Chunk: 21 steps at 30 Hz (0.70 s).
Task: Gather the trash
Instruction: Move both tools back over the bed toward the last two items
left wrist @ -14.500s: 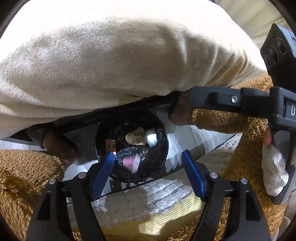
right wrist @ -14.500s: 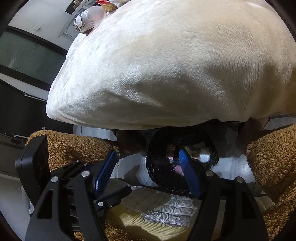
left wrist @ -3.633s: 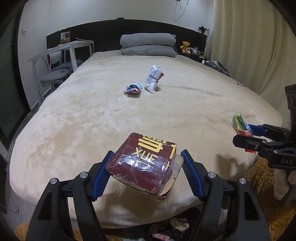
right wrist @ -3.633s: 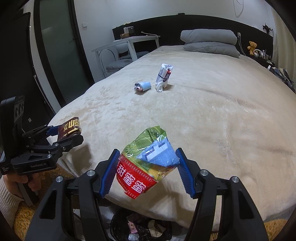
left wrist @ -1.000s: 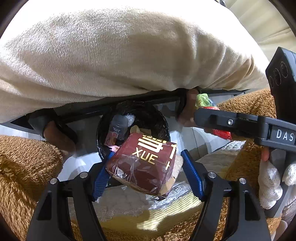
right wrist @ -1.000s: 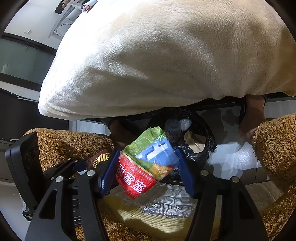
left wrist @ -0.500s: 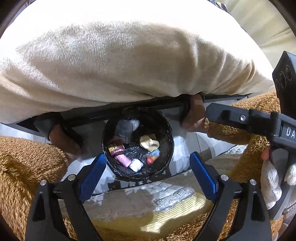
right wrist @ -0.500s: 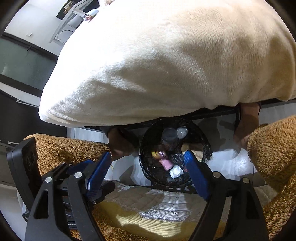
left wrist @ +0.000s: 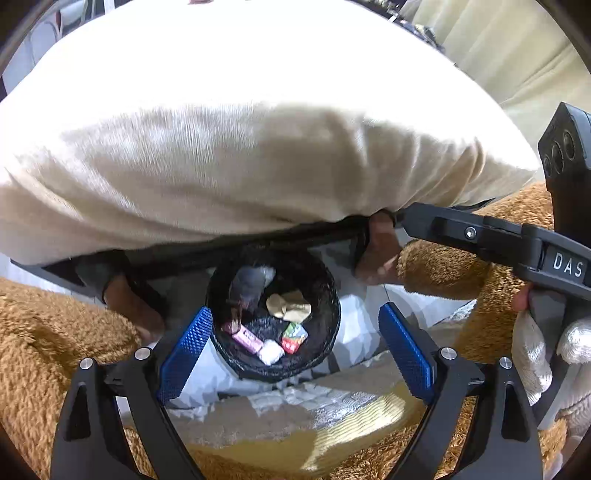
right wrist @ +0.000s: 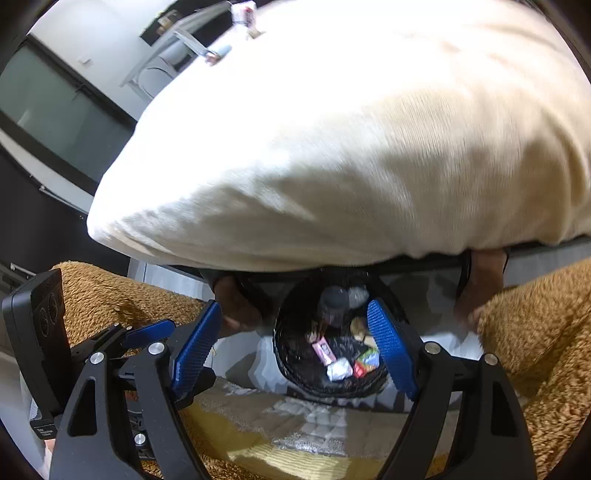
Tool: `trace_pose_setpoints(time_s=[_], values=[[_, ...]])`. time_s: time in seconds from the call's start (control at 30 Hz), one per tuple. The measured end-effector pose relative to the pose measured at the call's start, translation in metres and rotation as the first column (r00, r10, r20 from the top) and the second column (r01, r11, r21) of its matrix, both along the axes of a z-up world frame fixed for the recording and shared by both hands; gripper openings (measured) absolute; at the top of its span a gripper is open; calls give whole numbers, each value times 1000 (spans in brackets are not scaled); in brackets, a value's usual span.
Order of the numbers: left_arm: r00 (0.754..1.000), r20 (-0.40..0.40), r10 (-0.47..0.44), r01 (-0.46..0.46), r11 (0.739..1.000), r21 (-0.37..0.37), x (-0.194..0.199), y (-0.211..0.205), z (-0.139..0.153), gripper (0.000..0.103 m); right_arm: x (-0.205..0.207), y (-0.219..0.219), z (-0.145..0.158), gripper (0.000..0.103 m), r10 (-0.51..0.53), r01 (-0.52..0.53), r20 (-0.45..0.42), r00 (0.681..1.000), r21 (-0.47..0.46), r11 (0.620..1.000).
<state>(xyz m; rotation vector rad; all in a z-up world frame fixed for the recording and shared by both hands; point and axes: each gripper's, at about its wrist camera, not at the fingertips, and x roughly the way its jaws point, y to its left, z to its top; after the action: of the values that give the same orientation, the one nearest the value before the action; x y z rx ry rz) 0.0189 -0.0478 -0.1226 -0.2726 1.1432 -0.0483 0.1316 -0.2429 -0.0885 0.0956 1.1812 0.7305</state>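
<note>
A black-lined round bin (left wrist: pixel 321 284) stands on the floor at the foot of the bed, seen from above between the blue pads of my left gripper (left wrist: pixel 294 354), which is open and holds nothing. Inside lie a pink packet (left wrist: pixel 245 336), a white wad (left wrist: pixel 271 351), a red-green packet (left wrist: pixel 294 338) and a beige crumple (left wrist: pixel 290 306). My right gripper (right wrist: pixel 293 350) is also open and empty over the same bin (right wrist: pixel 290 334). One black finger of the right gripper (left wrist: pixel 461 230) shows at the right. Far off on the bed lie a white wrapper (right wrist: pixel 244 11) and a blue roll (right wrist: pixel 218 51).
The cream blanket (left wrist: pixel 258 147) overhangs the bed edge just above the bin. Fuzzy brown fabric on the person's legs (left wrist: pixel 55 350) flanks the bin, with bare feet (left wrist: pixel 376 254) by it. A yellow-grey rug (left wrist: pixel 314 424) lies below. A white-gloved hand (left wrist: pixel 535 354) grips the right handle.
Both grippers opened: the dark red box left the left one and the green-red packet left the right one, dropping into the bin. Both grippers have since risen a little.
</note>
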Motion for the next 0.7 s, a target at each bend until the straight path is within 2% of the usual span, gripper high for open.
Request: trace_pose_setpoints(time_s=[0.2, 0.33, 0.5, 0.7], values=[[994, 109, 14, -16, 1000, 14, -12, 1, 20, 90, -8, -12, 24, 81, 5, -13, 109, 994, 64, 998], [979, 203, 29, -32, 999, 11, -23, 4, 37, 90, -13, -17, 41, 81, 9, -25, 179, 984, 87, 996], [972, 234, 24, -25, 1000, 3, -25, 2, 44, 90, -14, -22, 62, 81, 28, -56, 221, 975, 123, 991], [953, 301, 41, -32, 999, -35, -26, 10, 61, 90, -13, -21, 87, 81, 60, -102, 316, 947, 119, 988]])
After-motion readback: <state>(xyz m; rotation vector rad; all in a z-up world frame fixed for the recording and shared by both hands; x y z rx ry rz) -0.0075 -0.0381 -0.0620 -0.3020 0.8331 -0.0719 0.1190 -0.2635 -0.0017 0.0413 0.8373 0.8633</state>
